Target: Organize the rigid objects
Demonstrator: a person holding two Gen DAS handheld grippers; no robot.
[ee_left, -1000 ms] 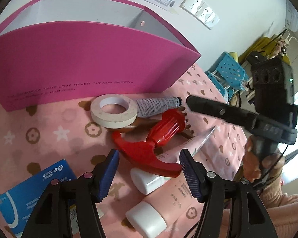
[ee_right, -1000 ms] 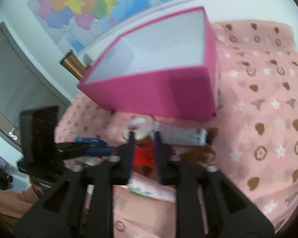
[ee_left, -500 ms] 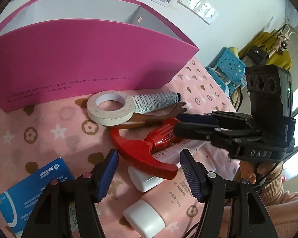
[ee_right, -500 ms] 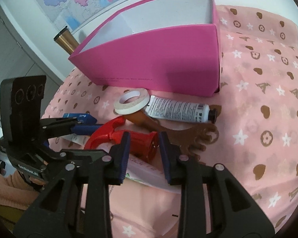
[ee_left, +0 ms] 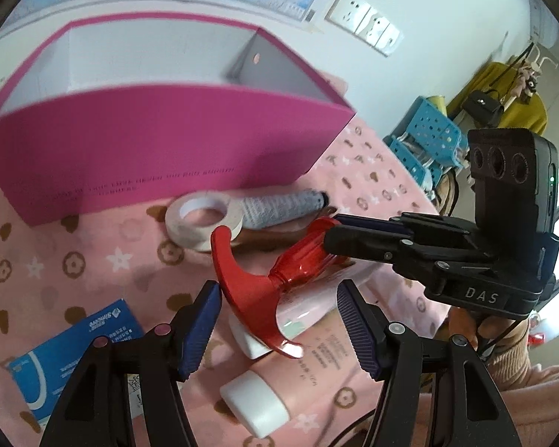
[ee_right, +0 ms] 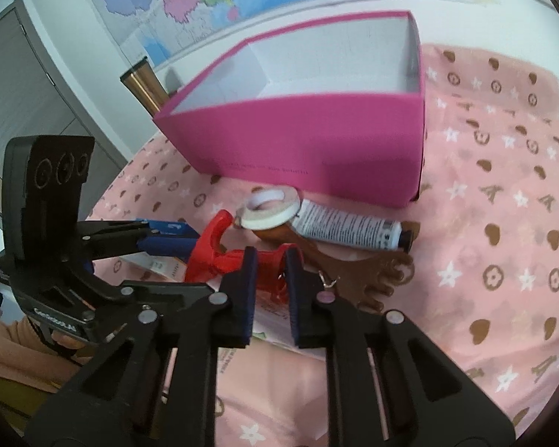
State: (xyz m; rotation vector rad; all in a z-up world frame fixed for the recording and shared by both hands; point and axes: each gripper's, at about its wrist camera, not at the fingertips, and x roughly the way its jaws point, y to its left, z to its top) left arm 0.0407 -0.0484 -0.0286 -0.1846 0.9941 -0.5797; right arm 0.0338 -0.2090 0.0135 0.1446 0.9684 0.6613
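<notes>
Right now the right gripper [ee_right: 271, 279] has its jaws pinched on the clear red handle of the red tool [ee_left: 259, 290]; they have just been closing, and the pads press the handle from both sides. Seen from the left wrist, that gripper [ee_left: 333, 231] comes in from the right and the tool's handle end sits tilted up off the cloth [ee_left: 93, 260], its curved red head [ee_right: 208, 242] pointing toward the left gripper [ee_left: 279, 322]. The left jaws stand partly open with nothing between the pads; the red head lies just ahead of them, close to the left pad (touching or not, I cannot tell).

Under the tool lie two pink tubes [ee_left: 316, 342] with white caps. Beyond it a tape roll [ee_left: 203, 221] lies flat, touching a printed white tube [ee_right: 348, 229] with a black cap, and both rest over a brown foot-shaped piece [ee_right: 357, 272]. Behind them stands the pink box [ee_right: 316, 141], open and white inside. A blue packet [ee_left: 70, 350] lies at the lower left of the left view. A peach sleeve [ee_left: 532, 383] shows behind the right gripper.
</notes>
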